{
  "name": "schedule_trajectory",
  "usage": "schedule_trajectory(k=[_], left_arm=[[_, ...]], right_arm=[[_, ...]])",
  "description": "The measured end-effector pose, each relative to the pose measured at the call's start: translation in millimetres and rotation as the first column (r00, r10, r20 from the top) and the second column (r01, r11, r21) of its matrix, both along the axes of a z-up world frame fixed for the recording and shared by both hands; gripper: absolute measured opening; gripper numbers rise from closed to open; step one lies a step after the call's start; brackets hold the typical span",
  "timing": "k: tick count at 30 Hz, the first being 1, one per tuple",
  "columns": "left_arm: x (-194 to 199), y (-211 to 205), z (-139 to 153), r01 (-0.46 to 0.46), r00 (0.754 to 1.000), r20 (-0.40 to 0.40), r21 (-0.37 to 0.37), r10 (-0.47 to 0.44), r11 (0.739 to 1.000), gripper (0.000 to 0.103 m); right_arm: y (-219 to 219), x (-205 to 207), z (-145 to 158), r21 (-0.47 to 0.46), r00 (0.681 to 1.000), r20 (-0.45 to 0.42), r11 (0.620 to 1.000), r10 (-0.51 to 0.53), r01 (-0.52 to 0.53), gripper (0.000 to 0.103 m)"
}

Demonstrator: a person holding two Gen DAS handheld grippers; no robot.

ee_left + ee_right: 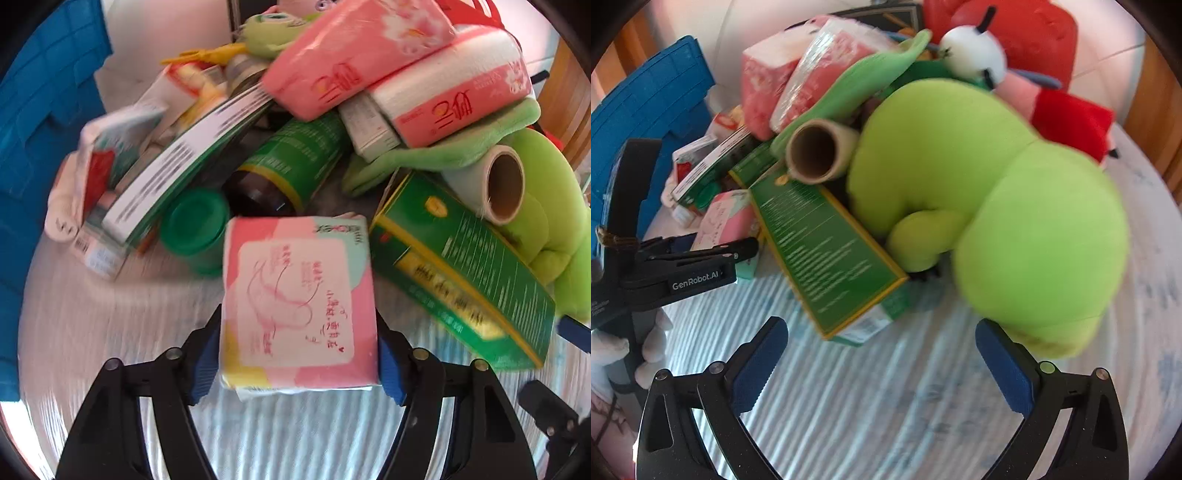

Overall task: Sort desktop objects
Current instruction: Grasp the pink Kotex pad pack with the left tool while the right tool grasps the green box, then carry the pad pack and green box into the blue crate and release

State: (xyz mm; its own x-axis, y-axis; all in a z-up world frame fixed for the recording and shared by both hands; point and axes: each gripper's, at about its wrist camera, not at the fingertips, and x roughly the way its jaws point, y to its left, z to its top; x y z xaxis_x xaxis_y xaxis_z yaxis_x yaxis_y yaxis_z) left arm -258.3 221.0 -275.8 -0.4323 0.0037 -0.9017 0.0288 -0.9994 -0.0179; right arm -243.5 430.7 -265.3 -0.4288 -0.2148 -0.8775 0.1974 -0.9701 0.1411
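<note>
**Left fingers straddle pink packet; right fingers wide over bare cloth**

Left gripper [299,354]: blue ribbed pads flank a soft, square plastic-wrapped pink packet [295,295] at the pile's near edge; actual pinch — cannot tell. Right gripper [882,358]: fingers spread wide, holding nothing, over the ribbed pale tablecloth [886,406]. Plush lime-green toy [997,221] bulges far right, glossy green carton [820,243] far left, cardboard-core roll [816,153] beyond.

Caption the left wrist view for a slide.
Left gripper straddles a pink-and-mint square tissue pack on the striped cloth, before a jumbled pile.
</note>
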Motion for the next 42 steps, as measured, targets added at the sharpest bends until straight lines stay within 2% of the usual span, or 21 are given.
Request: schedule_trajectory(k=[6, 8, 11, 13, 15, 16, 18, 22, 24, 27, 30, 34, 36, 39, 42], left_arm=[[29, -19, -2, -0.029, 1.0, 0.0, 0.008, 0.029, 1.0, 0.07], [36, -21, -5, -0.029, 1.0, -0.001, 0.007, 0.029, 1.0, 0.07], [40, -21, -12, -0.037, 0.999, -0.006, 0.024, 0.037, 0.999, 0.071], [43, -16, -13, -0.029, 0.999, -0.024, -0.004, 0.029, 1.0, 0.071], [46, -13, -13, -0.031, 0.999, -0.038, -0.013, 0.03, 0.999, 0.071], [46, -13, -13, -0.034, 0.999, -0.036, -0.008, 0.033, 0.999, 0.071], [46, -13, -13, -0.035, 0.999, -0.024, -0.003, 0.035, 0.999, 0.071], [48, -9, -12, -0.031, 0.999, -0.024, -0.017, 0.03, 0.999, 0.07], [54, -7, -11, -0.041, 0.999, -0.02, -0.021, 0.04, 0.999, 0.069], [67, -6, -6, -0.044, 0.999, -0.018, -0.023, 0.044, 0.999, 0.068], [81, -7, 6, -0.049, 0.998, -0.036, -0.017, 0.049, 0.999, 0.068], [101, -5, 36, -0.039, 0.994, -0.102, -0.023, 0.037, 0.999, 0.068], [109, 0, 54, -0.037, 0.989, -0.145, -0.042, 0.03, 0.998, 0.068], [105, -23, 82, -0.034, 0.979, -0.201, -0.044, 0.025, 0.998, 0.068], [120, -25, 108, -0.038, 0.968, -0.249, -0.041, 0.027, 0.998, 0.068]], right_arm=[[-7, -17, -14, -0.015, 1.0, -0.019, 1.0, -0.022, 0.022, 0.103], [-11, -22, -23, -0.002, 1.0, 0.001, 1.0, -0.014, 0.014, 0.103], [-21, -18, -30, 0.035, 1.0, -0.014, 0.999, 0.012, -0.011, 0.103], [-24, -15, -36, 0.039, 1.0, -0.014, 0.999, 0.024, -0.023, 0.102], [-26, -11, -35, 0.031, 0.999, -0.036, 0.999, 0.035, -0.034, 0.088], [-26, -10, -32, 0.02, 0.998, -0.046, 0.999, 0.036, -0.035, 0.085], [-25, -8, -27, 0.002, 0.997, -0.071, 0.999, 0.039, -0.039, 0.074], [-36, -9, -24, 0.004, 0.992, -0.096, 0.996, 0.086, -0.086, 0.071], [-46, -8, -28, 0.027, 0.984, -0.09, 0.988, 0.152, -0.15, 0.065], [-55, 4, -21, 0.021, 0.982, -0.099, 0.987, 0.163, -0.162, 0.059], [-57, 19, -10, 0.013, 0.979, -0.116, 0.986, 0.169, -0.168, 0.056], [-57, 38, 18, -0.015, 0.974, -0.158, 0.986, 0.164, -0.168, 0.054], [-54, 47, 33, -0.016, 0.967, -0.19, 0.985, 0.168, -0.174, 0.052], [-59, 64, 56, -0.012, 0.953, -0.25, 0.984, 0.171, -0.179, 0.052], [-57, 75, 82, -0.023, 0.935, -0.311, 0.982, 0.17, -0.187, 0.052]])
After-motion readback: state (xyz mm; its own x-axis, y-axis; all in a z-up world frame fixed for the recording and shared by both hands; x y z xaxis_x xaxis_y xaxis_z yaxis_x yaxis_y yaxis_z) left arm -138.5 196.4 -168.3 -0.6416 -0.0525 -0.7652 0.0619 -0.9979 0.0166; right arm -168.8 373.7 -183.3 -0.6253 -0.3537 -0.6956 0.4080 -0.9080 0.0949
